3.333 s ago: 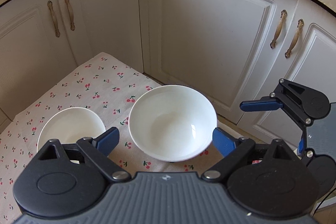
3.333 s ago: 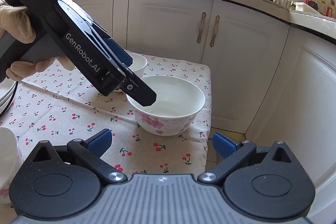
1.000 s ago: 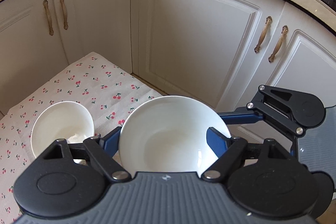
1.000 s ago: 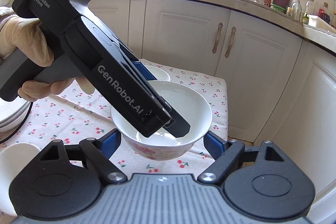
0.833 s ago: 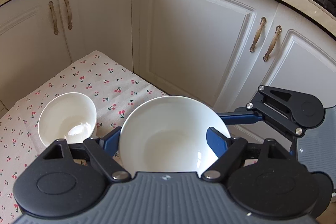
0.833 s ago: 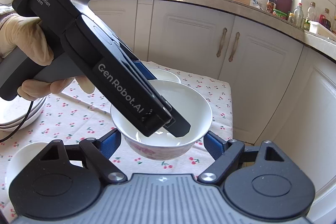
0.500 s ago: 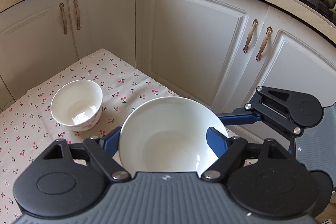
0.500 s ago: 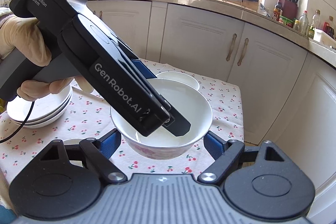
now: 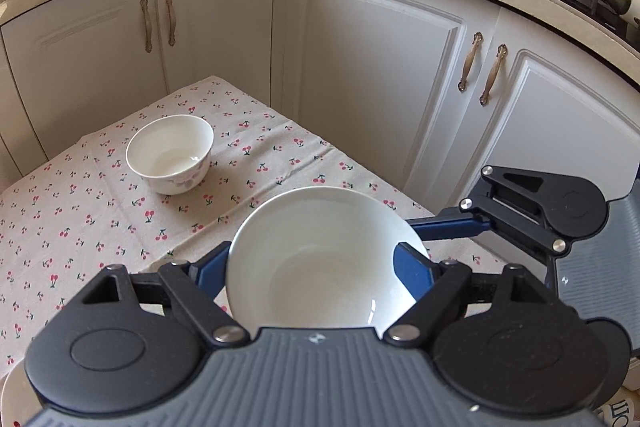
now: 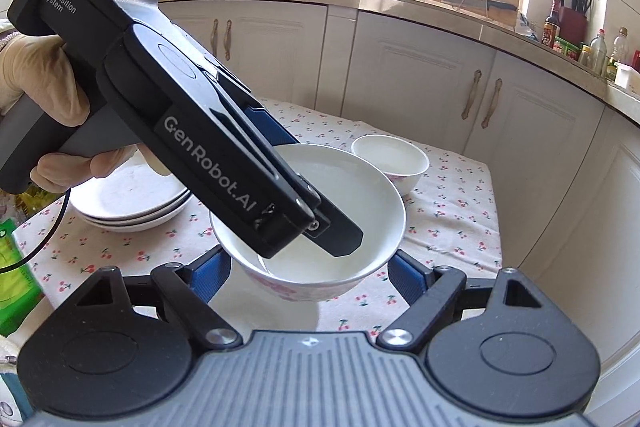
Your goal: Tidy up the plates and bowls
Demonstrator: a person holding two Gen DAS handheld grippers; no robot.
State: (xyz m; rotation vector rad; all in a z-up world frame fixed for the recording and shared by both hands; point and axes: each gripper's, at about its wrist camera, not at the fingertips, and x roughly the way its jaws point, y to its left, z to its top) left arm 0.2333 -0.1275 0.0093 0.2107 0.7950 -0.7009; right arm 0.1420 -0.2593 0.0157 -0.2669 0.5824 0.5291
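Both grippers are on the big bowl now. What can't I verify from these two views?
- Big bowl: underside hidden by its own rim in the left view, so lift off the cloth is unclear.
- Left gripper: pad contact hidden behind the bowl wall.
- Right gripper: pad contact unclear; the bowl hides the pad faces in the right view.
- Plates: count uncertain, partly behind the left gripper body.

Bare cherry-print cloth on the desk (image 10: 452, 227) lies open between the small bowl (image 10: 390, 163) at the far corner and the stacked plates (image 10: 132, 199) at left. White cabinet doors (image 9: 380, 75) wall in the far edges.
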